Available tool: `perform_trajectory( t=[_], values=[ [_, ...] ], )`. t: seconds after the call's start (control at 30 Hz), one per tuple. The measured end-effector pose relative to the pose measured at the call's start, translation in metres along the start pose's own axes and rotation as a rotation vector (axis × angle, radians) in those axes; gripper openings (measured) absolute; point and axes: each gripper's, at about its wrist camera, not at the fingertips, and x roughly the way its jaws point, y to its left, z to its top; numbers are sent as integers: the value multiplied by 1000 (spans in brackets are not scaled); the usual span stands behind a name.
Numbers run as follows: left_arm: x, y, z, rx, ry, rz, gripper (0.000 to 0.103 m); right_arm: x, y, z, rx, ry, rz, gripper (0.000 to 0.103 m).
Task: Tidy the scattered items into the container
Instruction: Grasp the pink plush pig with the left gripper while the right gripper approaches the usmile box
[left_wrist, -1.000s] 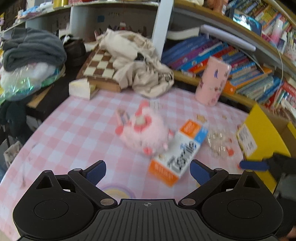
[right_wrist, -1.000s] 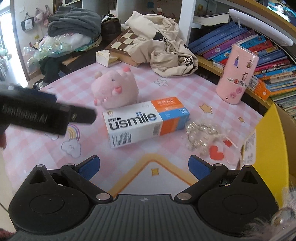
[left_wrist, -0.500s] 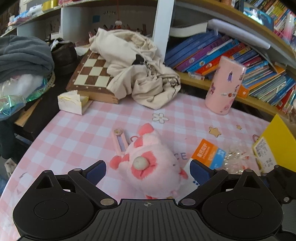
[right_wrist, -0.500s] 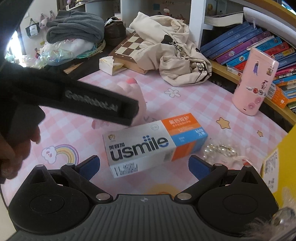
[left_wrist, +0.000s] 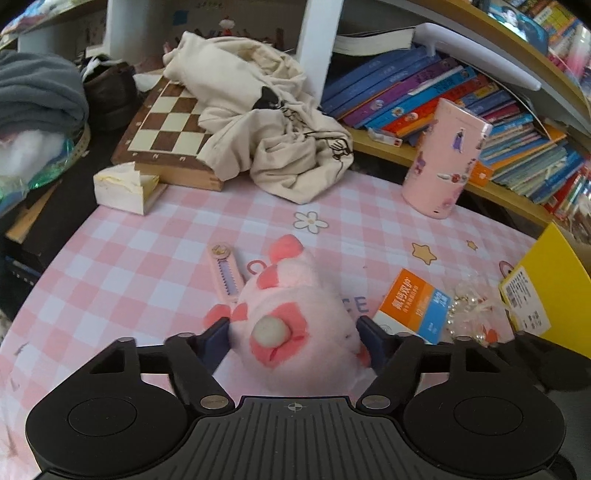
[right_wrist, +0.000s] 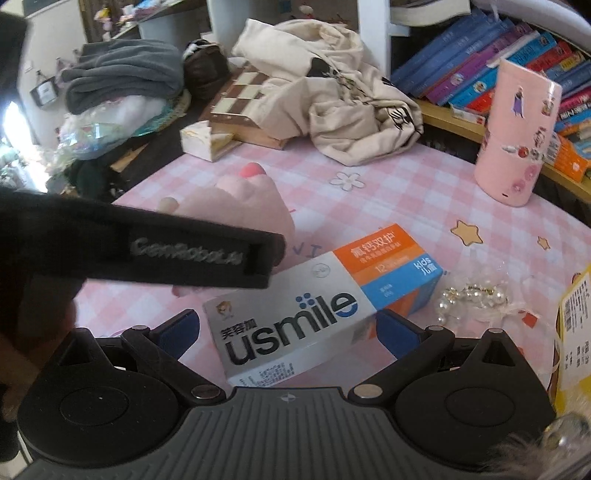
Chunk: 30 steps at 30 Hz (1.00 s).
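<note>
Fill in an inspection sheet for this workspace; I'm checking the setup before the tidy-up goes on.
Surface: pink checked tablecloth with star and flower prints.
Job's things: plush pig, toothpaste box, pink utility knife, pearl string; yellow box at the right edge.
Clutter: chessboard, cream cloth bag, tissue box, pink cylinder.
Grippers: left gripper jaws have just been closing and press the plush pig's sides; right gripper jaws open around the toothpaste box.
Cables: nothing seen.
Surroundings: bookshelf, folded grey blanket.
</note>
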Motion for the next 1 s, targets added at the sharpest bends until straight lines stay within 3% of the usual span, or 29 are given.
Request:
perform_trajectory(
  t=[0.17,0.43,0.7,0.93,1.0],
  values=[
    [-9,10,2,-52,-9,-19,60,7,-12,3,94,30,33,103],
    [-59,22,18,-91,-120,-40,59,15,-24,11,256,70,63,103],
    [-72,33,20,-131,-152,-14,60,26,-47,23,531,98,44,103],
    [-73,32,15,-141,-139,-18,60,44,-32,39,402,105,-65,103],
    [-75,30,14,-136,-141,-26,60,48,-30,40,344,96,-74,98]
  ],
)
